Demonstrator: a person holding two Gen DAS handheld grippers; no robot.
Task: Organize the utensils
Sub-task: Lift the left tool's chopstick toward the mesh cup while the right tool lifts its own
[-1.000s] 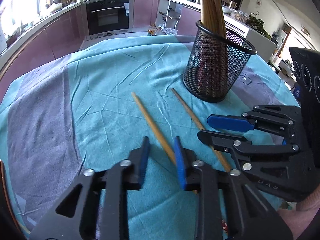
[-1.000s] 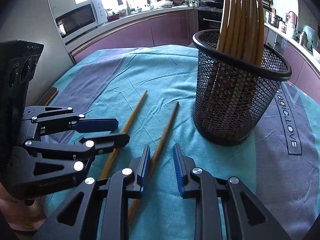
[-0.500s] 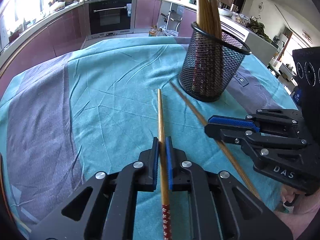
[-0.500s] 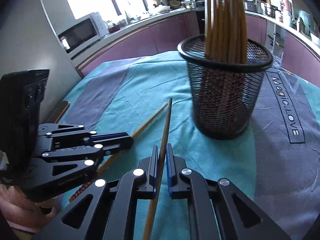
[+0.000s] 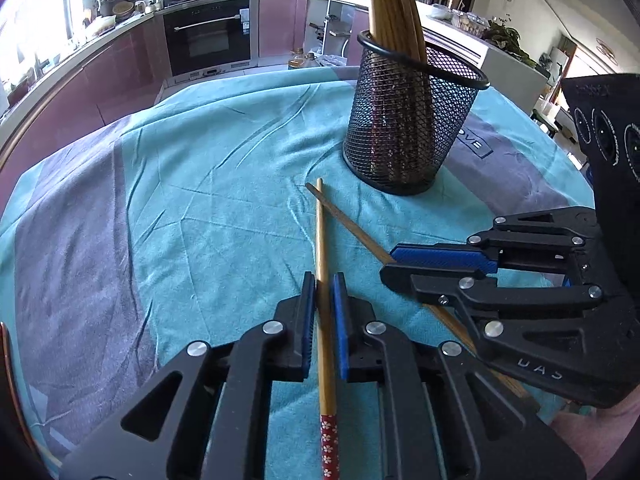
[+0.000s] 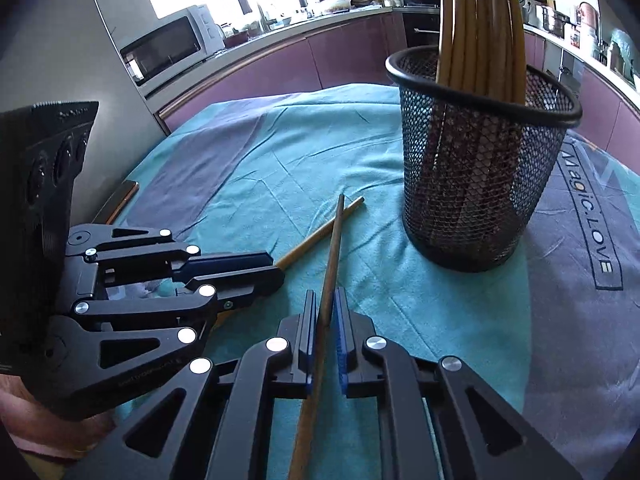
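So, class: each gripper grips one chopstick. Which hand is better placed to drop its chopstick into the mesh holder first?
Probably the right gripper: its chopstick lies nearer the mesh holder. The left gripper and its chopstick sit farther away.

Home kitchen: built-in oven [image 5: 208,40], microwave [image 6: 168,50], purple cabinets [image 6: 352,56].

Both sets of tongs are black with blue pads [image 5: 339,320] and silver rivets. The chopstick [image 5: 322,280] in the left tongs [image 5: 323,280] is tan wood with a red end covered in little white flowers. The cloth [image 5: 224,184] is teal with purple-grey bands. Mesh cup [image 6: 476,184] is black, chopsticks [image 6: 480,24] inside are tan. Kitchen cabinets [image 6: 352,56] are purple.
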